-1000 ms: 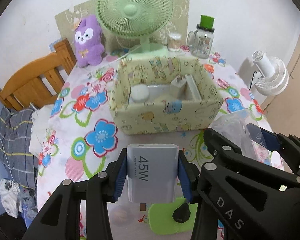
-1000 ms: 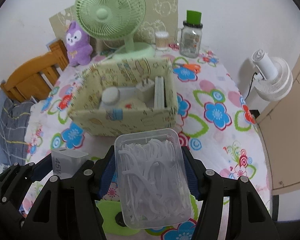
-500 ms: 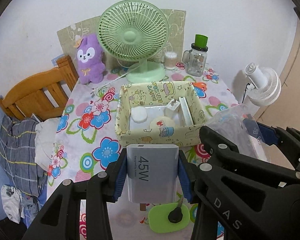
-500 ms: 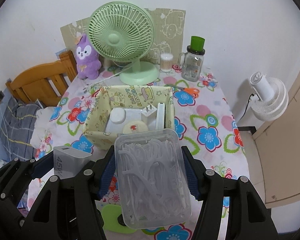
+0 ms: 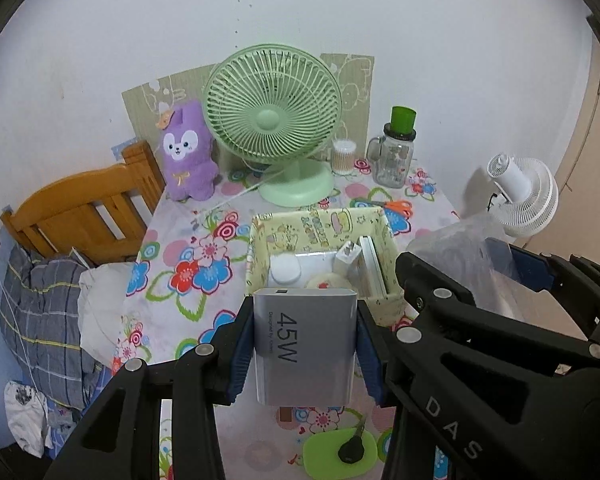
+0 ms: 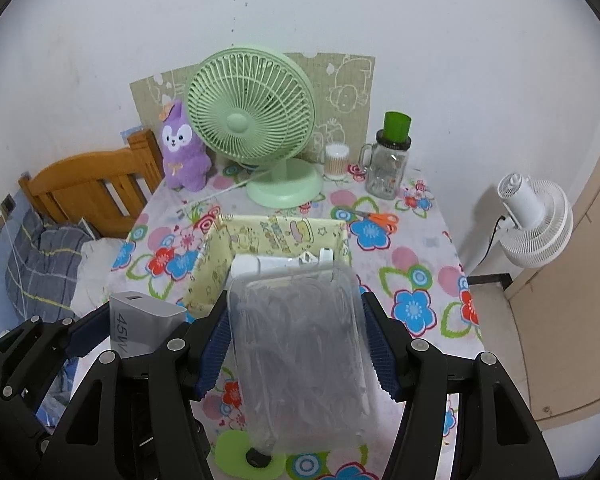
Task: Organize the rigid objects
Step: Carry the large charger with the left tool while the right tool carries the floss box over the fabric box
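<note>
Left gripper (image 5: pixel 305 354) pinching the grey 45W charger (image 5: pixel 305 344) between its blue pads, held in the air above the floral table (image 5: pixel 172 248). Right gripper (image 6: pixel 296 350) clamped on the clear plastic box (image 6: pixel 300 356) of white picks, also aloft. Yellow storage bin (image 5: pixel 320 222) sits at twelve o'clock of both, green fan (image 5: pixel 272 118) beyond it

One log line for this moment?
left gripper: shut on 45W charger | right gripper: shut on clear plastic box | above storage bin
</note>
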Available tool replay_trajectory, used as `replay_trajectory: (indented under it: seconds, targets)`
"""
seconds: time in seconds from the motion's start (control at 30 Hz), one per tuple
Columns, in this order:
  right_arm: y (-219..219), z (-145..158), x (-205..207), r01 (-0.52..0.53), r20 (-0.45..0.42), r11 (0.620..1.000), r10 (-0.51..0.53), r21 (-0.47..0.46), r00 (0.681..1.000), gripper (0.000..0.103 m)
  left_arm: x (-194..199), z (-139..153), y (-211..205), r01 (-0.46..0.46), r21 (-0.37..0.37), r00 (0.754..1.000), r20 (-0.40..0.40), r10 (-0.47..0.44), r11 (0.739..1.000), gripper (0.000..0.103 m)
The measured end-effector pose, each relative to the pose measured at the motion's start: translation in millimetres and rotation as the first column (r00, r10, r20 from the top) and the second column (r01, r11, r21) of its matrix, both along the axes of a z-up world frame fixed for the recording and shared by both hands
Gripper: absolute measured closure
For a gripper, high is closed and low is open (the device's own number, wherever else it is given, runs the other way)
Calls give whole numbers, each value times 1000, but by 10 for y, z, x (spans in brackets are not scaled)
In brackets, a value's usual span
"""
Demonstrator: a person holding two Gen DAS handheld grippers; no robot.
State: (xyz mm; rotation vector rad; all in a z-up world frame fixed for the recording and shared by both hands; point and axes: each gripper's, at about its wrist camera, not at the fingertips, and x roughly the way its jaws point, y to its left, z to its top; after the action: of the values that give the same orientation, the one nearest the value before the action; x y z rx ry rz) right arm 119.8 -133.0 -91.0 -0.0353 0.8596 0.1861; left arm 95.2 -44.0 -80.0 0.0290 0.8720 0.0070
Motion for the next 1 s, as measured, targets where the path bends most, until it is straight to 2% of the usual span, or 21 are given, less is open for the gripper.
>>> replay_trajectory:
  seconds: [0.33,1.0]
  targets:
    - [51,50,91,0,9,1000,0,22,1000,39,78,57,64,-10,-5,1000,19,10,1000,55]
    - [112,-150,549,21,-44,999,-20,26,999,39,495,-105,127,-8,-14,1000,-28,7,1000,55]
